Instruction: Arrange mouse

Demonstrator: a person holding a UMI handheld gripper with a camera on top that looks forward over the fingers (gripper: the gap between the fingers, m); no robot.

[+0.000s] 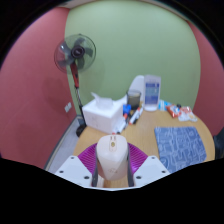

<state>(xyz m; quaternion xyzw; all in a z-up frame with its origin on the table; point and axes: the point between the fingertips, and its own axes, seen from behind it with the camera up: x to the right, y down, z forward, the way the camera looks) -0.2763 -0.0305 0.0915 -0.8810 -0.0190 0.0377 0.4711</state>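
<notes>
Far beyond the fingers, a green wall (150, 40) fills the back of the room, and a pink wall (30, 90) runs along the left side of the gripper. A standing fan (76, 52) rises in front of the corner where the two walls meet, well ahead and to the left of the fingers, its pole reaching down toward the floor.

A round wooden table (150, 135) spreads out ahead of the gripper and to its right. On its far side, straight ahead of the fingers, sits a white box (103, 112). Beyond that, near the green wall, stands a white jug-like appliance (152, 93) with a dark object just beside it on the left; what that one is cannot be told. A blue patterned cloth (185, 148) lies on the table ahead and to the right of the fingers. A few small colourful items (180, 113) lie near the table's far right rim, too small to name.

The gripper (112, 160) is closed down narrow on the mouse (111, 152), a pale beige one. It sits upright between the two magenta pads (92, 158), which press against its left and right sides, so the mouse is held right at the fingers, above the near edge of the table.
</notes>
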